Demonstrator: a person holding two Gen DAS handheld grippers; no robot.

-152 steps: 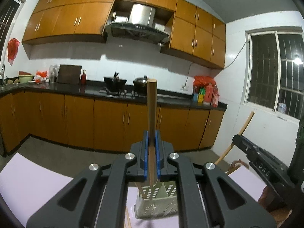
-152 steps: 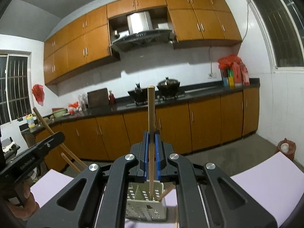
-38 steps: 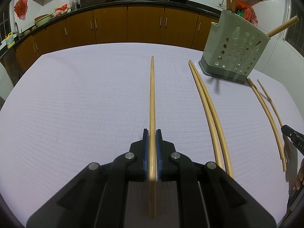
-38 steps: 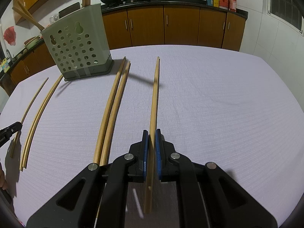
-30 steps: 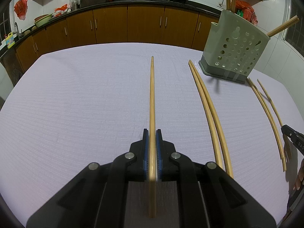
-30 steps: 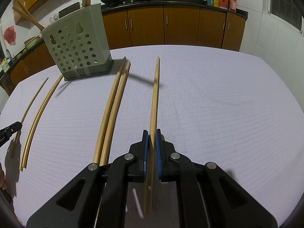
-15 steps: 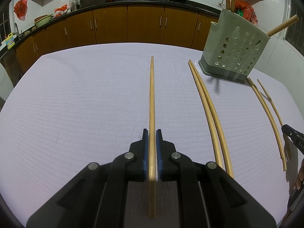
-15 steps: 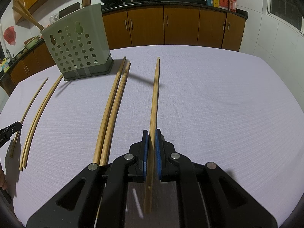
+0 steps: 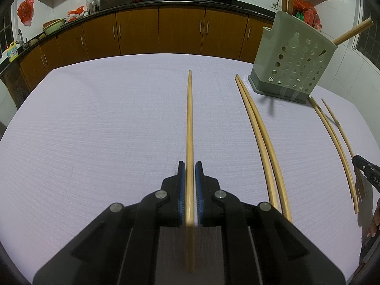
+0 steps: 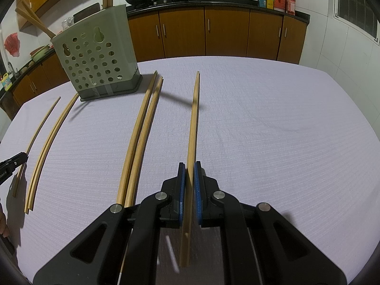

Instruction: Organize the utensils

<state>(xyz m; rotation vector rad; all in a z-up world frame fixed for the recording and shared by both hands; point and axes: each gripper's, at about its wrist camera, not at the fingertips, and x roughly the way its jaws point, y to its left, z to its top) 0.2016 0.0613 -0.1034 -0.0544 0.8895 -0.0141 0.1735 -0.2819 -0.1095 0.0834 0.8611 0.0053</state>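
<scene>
Chopsticks are clamped in both hand-held grippers over a lavender-covered desk point(image 9: 95, 118). In the left wrist view, the left hand-held gripper point(image 9: 190, 166) is seen closed down on a single wooden chopstick point(image 9: 189, 123), the blue pads pressed against its sides; the stick runs straight away from the camera, its far tip over the middle of the cloth. In the right wrist view, the right hand-held gripper point(image 10: 188, 167) is likewise closed tight on another chopstick point(image 10: 193, 118), which points toward the far edge of the desk and is tilted slightly to the right.

A green perforated utensil holder point(image 9: 294, 66) is set at the far side of the desk, right of the left gripper and left of the right one point(image 10: 95, 54). Several chopsticks are stood in it, some upright and others leaned outward over its rim. Between the two held sticks, a pair of loose chopsticks point(image 9: 261, 137) is laid side by side on the cloth, its far ends just beside the holder's base. A further group of loose chopsticks point(image 10: 45, 144) is laid at the left in the right wrist view; the tip of the left gripper is seen at their near ends.
</scene>
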